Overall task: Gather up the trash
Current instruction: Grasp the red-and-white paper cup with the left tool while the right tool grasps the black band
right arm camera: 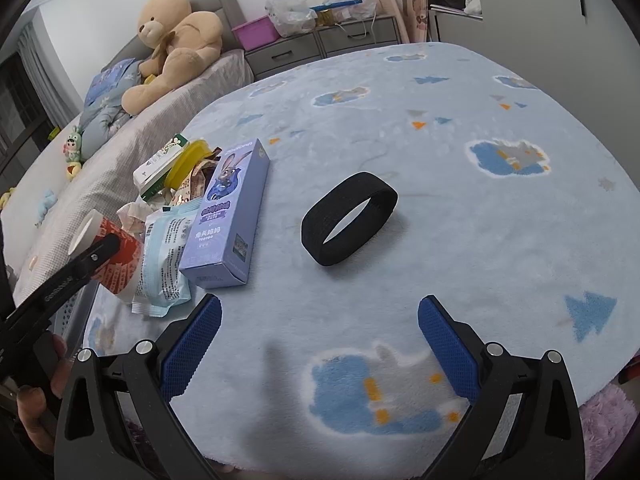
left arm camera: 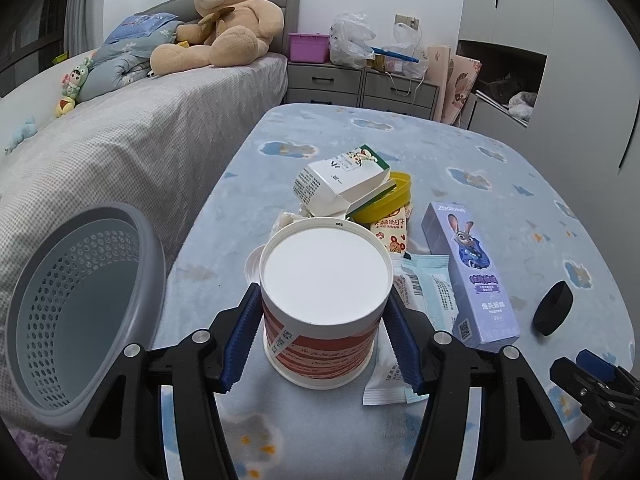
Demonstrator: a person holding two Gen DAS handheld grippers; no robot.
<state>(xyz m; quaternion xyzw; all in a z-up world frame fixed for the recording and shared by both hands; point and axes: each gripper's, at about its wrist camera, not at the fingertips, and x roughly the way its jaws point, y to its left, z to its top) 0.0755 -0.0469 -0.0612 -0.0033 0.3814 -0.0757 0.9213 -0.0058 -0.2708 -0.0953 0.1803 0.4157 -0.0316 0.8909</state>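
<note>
Blue pads of the left gripper [left arm camera: 322, 320] squeeze the red-and-white paper cup [left arm camera: 320, 304] beside the grey plastic basket [left arm camera: 80, 304]. The right gripper [right arm camera: 320, 344] hangs wide open above the blue fluffy blanket [right arm camera: 460, 128].

The left gripper [left arm camera: 322, 328] has its blue fingers [left arm camera: 240, 340] pressed against both sides of an upturned red-and-white paper cup [left arm camera: 324, 304] on the blanket-covered surface [left arm camera: 400, 140]. Left of the cup stands a grey perforated basket [left arm camera: 80, 312]. Behind the cup lie a white carton [left arm camera: 340, 180] and a yellow lid [left arm camera: 384, 200]; right of it, a purple box [left arm camera: 468, 272], wrappers [left arm camera: 424, 292] and a black band [left arm camera: 554, 307].
</note>
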